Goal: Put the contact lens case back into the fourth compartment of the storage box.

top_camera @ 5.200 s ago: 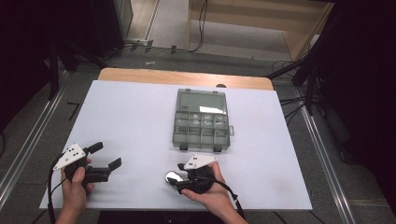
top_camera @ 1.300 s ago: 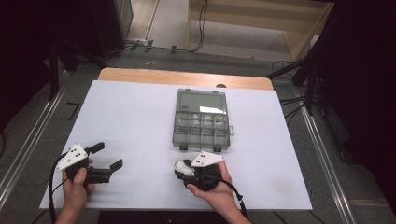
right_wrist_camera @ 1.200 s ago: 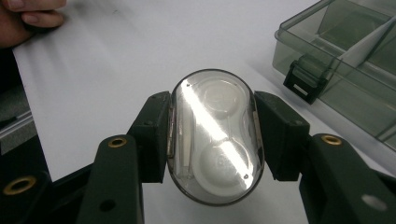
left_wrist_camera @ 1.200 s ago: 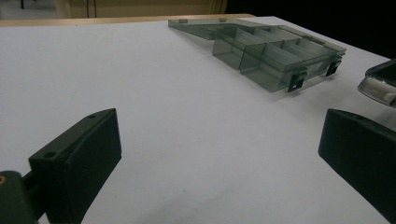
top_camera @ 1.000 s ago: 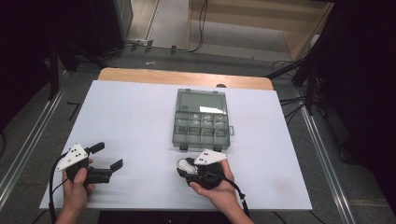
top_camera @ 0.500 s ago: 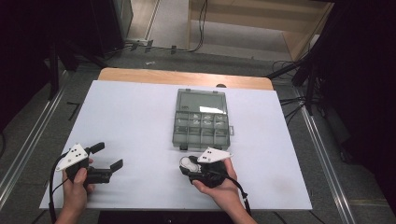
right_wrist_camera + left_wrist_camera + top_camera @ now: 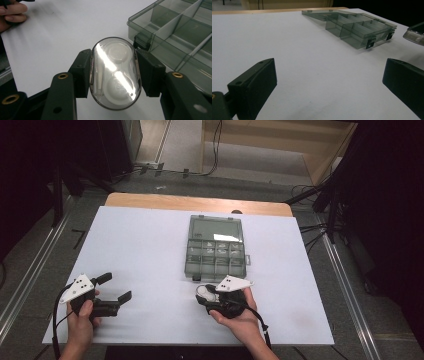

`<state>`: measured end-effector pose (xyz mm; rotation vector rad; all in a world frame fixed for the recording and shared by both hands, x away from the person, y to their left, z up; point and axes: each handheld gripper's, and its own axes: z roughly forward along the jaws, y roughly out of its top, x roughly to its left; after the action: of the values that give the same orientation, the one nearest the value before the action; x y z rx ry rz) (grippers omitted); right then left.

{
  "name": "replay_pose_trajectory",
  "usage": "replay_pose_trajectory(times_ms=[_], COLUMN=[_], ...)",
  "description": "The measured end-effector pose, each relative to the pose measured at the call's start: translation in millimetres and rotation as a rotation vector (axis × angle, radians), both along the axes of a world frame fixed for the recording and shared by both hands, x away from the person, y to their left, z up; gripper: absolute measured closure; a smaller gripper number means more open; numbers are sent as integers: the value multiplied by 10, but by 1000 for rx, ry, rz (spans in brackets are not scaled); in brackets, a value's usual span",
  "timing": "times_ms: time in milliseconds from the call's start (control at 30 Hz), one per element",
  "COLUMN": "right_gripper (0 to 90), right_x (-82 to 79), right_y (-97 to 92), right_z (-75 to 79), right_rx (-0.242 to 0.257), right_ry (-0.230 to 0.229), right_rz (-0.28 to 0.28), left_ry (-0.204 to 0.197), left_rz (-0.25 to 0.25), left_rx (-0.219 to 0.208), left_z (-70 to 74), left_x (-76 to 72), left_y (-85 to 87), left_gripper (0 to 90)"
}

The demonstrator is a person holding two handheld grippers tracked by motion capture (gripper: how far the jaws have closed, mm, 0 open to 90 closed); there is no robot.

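Observation:
A clear oval case [image 7: 115, 72] with white round parts inside is clamped across its short sides by my right gripper [image 7: 113, 68]. In the high view that gripper [image 7: 206, 296] and the oval case [image 7: 203, 292] sit just in front of the near left corner of a smoky transparent compartment box [image 7: 216, 247], which lies on the table with its lid folded back. The box [image 7: 180, 32] has several divided cells. My left gripper [image 7: 116, 287] rests at the table's near left, jaws wide apart with nothing between them; its own view [image 7: 329, 80] looks toward the box [image 7: 354, 25].
A white sheet [image 7: 150, 245] covers the table, with a wooden edge [image 7: 195, 202] at the far side. The hand on the left gripper [image 7: 12, 12] appears at the upper left of the right gripper view. Cables and dark stands surround the table.
My right gripper has carried the oval case a little to the right and farther from the person, closer to the box's near left corner. The left gripper has stayed put.

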<state>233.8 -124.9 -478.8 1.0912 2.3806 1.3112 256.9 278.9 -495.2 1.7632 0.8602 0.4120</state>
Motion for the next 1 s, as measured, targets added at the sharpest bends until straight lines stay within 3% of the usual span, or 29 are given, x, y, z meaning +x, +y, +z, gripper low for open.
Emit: replay_pose_trajectory(times_ms=[533,1000], right_gripper=[471,471], right_x=[60,92], right_y=[-207,-280], right_z=[73,82], right_rx=[19,26], right_ry=[-10,-5], right_rz=[-53,-67], left_ry=[-3,-3], left_rz=[-2,-3], left_rx=[2,2], left_z=[-3,-3], left_x=[0,0], left_y=[-11,-11], left_gripper=[0,0])
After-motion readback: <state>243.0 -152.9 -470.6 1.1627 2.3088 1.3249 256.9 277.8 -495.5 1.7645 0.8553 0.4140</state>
